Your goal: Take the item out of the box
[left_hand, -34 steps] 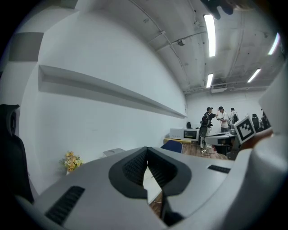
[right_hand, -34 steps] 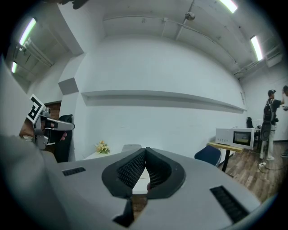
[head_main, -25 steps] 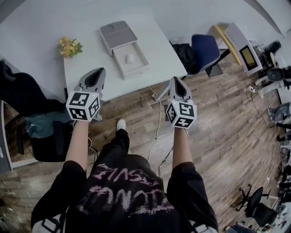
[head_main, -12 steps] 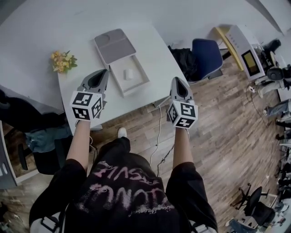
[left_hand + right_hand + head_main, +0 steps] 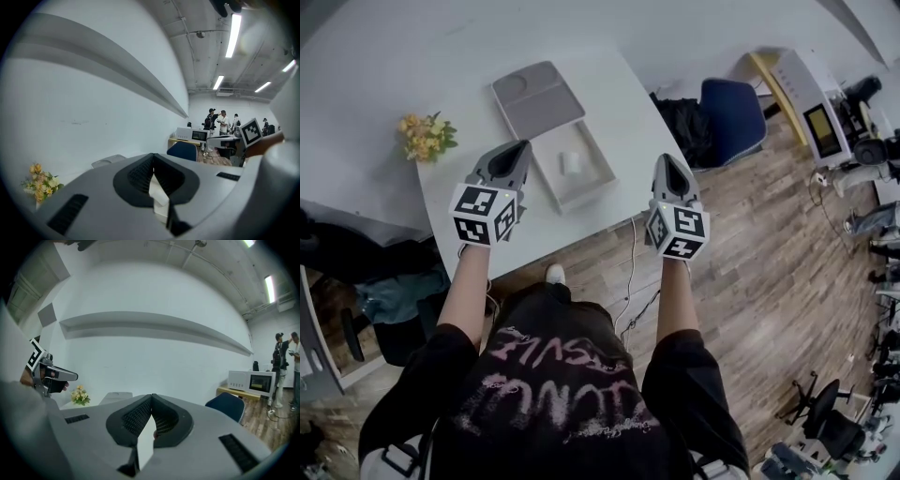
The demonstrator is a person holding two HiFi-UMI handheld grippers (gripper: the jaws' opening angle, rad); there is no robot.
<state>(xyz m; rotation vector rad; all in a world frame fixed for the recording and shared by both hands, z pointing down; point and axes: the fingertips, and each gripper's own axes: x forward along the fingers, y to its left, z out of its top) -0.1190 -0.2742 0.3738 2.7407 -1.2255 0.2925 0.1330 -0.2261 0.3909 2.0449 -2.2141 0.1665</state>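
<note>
Both grippers have moved closer to the white rectangular table (image 5: pixel 614 98). The left gripper (image 5: pixel 521 147) now sits just beside the shallow open white cardboard box (image 5: pixel 547 175), where the small white item (image 5: pixel 572 162) lies. The right gripper (image 5: pixel 663 160) is at the table's edge. Both pairs of jaws are closed and empty.

I hold left gripper (image 5: pixel 521 147) and right gripper (image 5: pixel 664 161) out ahead, side by side, well apart, pointing forward; both jaw pairs closed tip to tip.

Bright, even light falls from ceiling strip lights (image 5: pixel 233 35) above the left gripper (image 5: pixel 153 161); fisheye edges bend and darken.
</note>
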